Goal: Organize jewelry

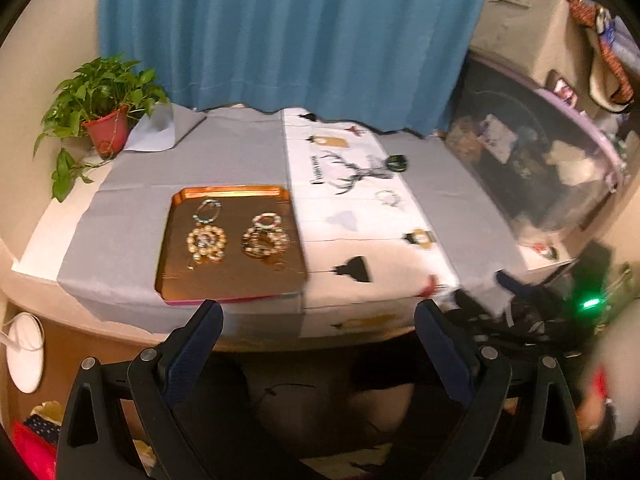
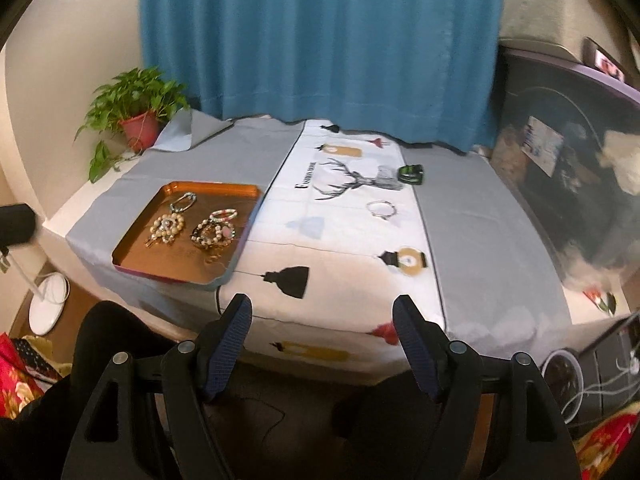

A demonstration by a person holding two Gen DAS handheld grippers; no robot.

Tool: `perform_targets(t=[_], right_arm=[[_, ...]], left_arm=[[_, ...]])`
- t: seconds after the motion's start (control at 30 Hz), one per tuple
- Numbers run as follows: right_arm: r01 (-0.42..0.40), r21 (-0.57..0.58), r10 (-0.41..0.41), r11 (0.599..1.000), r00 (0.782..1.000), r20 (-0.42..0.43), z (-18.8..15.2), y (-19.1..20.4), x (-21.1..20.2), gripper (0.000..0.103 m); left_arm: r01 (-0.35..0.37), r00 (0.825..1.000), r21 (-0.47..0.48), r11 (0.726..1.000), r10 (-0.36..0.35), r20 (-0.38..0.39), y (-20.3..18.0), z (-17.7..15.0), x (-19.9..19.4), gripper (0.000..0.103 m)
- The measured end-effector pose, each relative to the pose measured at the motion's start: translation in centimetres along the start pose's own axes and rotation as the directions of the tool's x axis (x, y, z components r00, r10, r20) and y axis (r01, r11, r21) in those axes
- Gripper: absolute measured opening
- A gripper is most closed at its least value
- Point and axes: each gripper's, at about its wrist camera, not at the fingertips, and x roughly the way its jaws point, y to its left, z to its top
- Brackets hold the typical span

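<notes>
While both grippers hang off the near edge of the table, we see most of the jewelry gathered in the copper tray point(image 2: 136, 254), which sits on the grey cloth point(image 2: 240, 152) at the left side. Inside it lie a pearl piece point(image 2: 166, 230), a tangle of beaded bracelets point(image 2: 212, 234), a small bracelet point(image 2: 224, 214) just behind that tangle, and a chain bracelet point(image 2: 183, 201) toward the tray's far rim. Two items are outside the tray, on the white printed runner point(image 2: 340, 240): a thin silver bracelet point(image 2: 382, 209) near the runner's middle, and a dark green bangle point(image 2: 412, 174) further back, at the runner's right edge.

Our left gripper point(image 1: 318, 314) has its jaws spread wide with nothing between them; it points toward the table's front edge, just right of the tray's near corner. Our right gripper point(image 2: 322, 310) is likewise released and empty, its jaws apart over the front of the runner, touching nothing.

A potted plant point(image 2: 136, 116) stands at the far left corner, in front of the blue curtain point(image 2: 320, 40).
</notes>
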Motion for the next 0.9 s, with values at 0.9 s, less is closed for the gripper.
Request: perform_targets(t=[0.9], right_arm=[[0.123,0.093,-0.126,0.988,0.992,0.024,-0.6,-6.9,-3.9,0.076]], left_arm=[[0.066,0.968,0.181,0.981,-0.107,0.226,-10.0,3.7,-16.0,0.102]])
